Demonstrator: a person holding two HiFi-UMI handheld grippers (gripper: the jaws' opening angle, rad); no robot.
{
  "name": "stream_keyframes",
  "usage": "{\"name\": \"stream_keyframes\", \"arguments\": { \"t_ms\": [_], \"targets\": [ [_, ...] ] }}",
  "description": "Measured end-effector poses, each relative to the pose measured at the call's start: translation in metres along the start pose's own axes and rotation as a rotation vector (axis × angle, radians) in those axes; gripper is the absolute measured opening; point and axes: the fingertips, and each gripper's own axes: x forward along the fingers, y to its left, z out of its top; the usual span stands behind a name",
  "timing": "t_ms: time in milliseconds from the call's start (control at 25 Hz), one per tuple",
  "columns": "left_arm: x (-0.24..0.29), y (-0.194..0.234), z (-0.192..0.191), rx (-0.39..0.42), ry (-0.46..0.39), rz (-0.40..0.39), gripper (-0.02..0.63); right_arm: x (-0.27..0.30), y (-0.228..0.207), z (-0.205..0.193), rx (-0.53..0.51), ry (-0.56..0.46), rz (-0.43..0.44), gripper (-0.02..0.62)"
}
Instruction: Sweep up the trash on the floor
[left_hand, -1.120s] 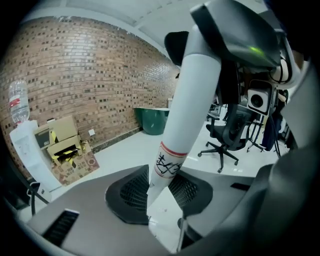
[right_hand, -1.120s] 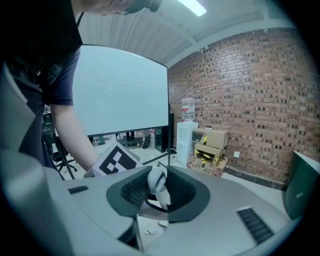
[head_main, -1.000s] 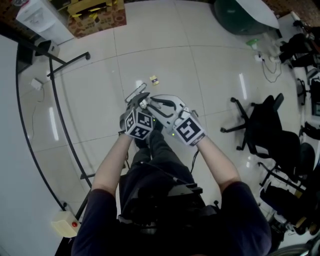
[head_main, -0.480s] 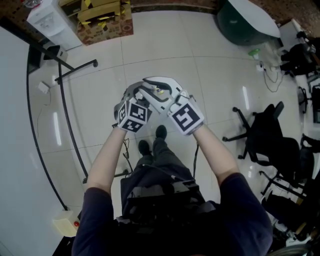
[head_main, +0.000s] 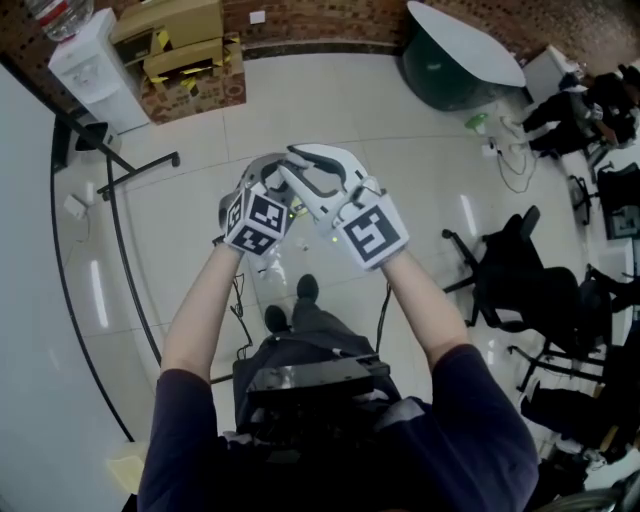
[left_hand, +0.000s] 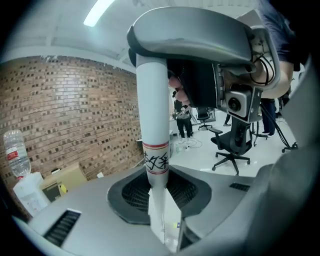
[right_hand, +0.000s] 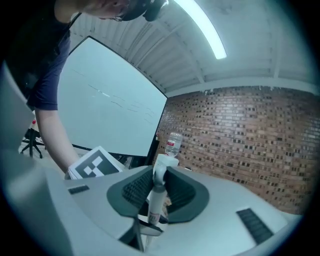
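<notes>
A white pole (left_hand: 152, 125) stands upright between the fingers of the left gripper (left_hand: 159, 200). It has a red band and black writing around it, and a wide grey grip (left_hand: 192, 35) on top. A thin handle (right_hand: 158, 190), white and grey, stands upright between the fingers of the right gripper (right_hand: 152, 202).

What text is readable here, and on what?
On white handle: black handwritten marks between red bands, not legible.
On thin handle: small label, too small to read.
On bottle: red label, blurred.
On boxes: print blurred.
Nothing quotable.
</notes>
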Motion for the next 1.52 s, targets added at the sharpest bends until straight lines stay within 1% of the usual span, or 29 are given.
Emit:
{"name": "stream_keyframes", "arguments": {
  "t_ms": [120,240,440,560,680,840,1000,1200,1400,1520],
  "targets": [
    [0.011,0.002,0.013,-0.011,-0.034,-0.028,0.086,-0.008,-0.012,0.002,-0.014,-0.007,-0.095,0.094],
    [0.032,0.002,0.023,0.031,-0.031,-0.05,0.086,-0.015,-0.03,-0.007,-0.012,0.0,-0.184,0.094],
    [0.064,0.001,0.027,0.106,-0.003,-0.096,0.087,-0.015,-0.06,-0.022,0.003,0.009,-0.252,0.094],
    [0.084,-0.008,0.033,0.155,0.011,-0.144,0.087,-0.023,-0.084,-0.03,0.006,0.014,-0.297,0.094],
    [0.102,-0.02,0.042,0.173,0.021,-0.187,0.087,-0.035,-0.107,-0.037,0.011,0.014,-0.349,0.097],
    [0.119,-0.027,0.043,0.18,0.048,-0.209,0.099,-0.038,-0.125,-0.049,0.031,0.01,-0.367,0.098],
    [0.143,-0.036,0.045,0.16,0.096,-0.222,0.103,-0.041,-0.15,-0.062,0.077,0.008,-0.39,0.097],
    [0.164,-0.044,0.061,0.176,0.081,-0.252,0.106,-0.054,-0.177,-0.065,0.087,-0.008,-0.405,0.097],
    [0.188,-0.05,0.069,0.184,0.083,-0.247,0.102,-0.068,-0.191,-0.075,0.074,-0.032,-0.411,0.097],
    [0.205,-0.053,0.068,0.186,0.086,-0.24,0.098,-0.076,-0.199,-0.088,0.084,-0.036,-0.438,0.097]
  ]
}}
